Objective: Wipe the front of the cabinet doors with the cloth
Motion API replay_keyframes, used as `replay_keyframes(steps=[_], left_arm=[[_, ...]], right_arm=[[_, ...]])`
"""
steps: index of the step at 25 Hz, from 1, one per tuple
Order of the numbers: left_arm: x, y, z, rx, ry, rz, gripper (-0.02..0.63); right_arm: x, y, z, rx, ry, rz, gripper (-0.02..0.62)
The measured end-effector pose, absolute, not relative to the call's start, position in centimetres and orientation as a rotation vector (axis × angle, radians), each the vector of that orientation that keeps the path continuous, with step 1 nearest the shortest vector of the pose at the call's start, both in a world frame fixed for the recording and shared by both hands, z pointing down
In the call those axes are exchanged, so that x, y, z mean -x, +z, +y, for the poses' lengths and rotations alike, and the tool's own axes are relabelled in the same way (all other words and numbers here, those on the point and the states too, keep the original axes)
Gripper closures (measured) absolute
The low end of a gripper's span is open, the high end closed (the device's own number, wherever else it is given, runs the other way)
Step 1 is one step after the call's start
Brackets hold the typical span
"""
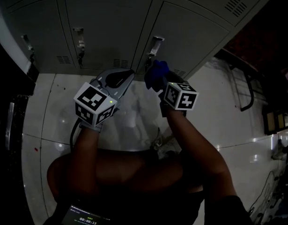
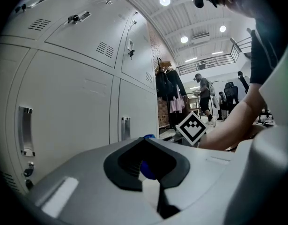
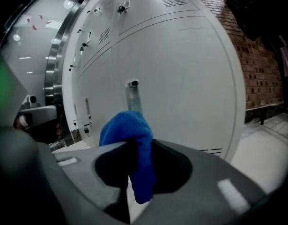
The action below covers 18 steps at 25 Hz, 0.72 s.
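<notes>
Grey cabinet doors (image 1: 106, 27) with vents and recessed handles (image 1: 154, 46) fill the top of the head view. A bunched blue cloth (image 1: 156, 74) is pinched in my right gripper (image 1: 158, 80), held just in front of the lower part of a door, below its handle. In the right gripper view the cloth (image 3: 129, 125) sticks up out of the shut jaws of the right gripper (image 3: 134, 143), with the door handle (image 3: 133, 95) behind it. My left gripper (image 1: 122, 76) hovers beside it to the left, its jaws together and empty (image 2: 144, 140).
A glossy white tiled floor (image 1: 129, 111) runs under the doors. A dark metal frame (image 1: 247, 88) stands at the right. People (image 2: 202, 90) and hanging clothes (image 2: 169, 93) are far off in the left gripper view. A brick wall (image 3: 261, 64) meets the cabinet row.
</notes>
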State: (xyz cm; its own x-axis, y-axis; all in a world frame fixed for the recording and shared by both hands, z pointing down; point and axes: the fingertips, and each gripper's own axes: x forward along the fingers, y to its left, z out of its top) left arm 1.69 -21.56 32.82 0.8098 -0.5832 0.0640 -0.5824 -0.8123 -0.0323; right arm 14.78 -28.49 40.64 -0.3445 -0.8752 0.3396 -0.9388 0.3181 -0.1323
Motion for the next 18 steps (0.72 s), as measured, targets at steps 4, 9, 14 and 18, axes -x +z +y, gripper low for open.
replay_keyframes(steps=[4,9,14,18], left_arm=[[-1.5,32.5,-21.7,2.975,-0.094,0.965,0.606],[-1.0,32.4,-22.0,2.976,-0.073,0.987,0.606],[-1.2,32.5,-22.1,2.977,-0.07,0.98,0.606],[-1.4,32.7,-22.1,2.975,-0.085,0.967,0.606]], right_arm=[[-9.1,42.3,-28.8,-1.543,0.439,-2.424,0.518],[-5.6,44.7,-30.5,-1.505,0.474,-2.425,0.518],[-6.1,47.9,-32.0,-1.523,0.534,-2.371,0.518],[-9.2,48.7,-33.1,-1.597,0.55,-2.318,0.518]])
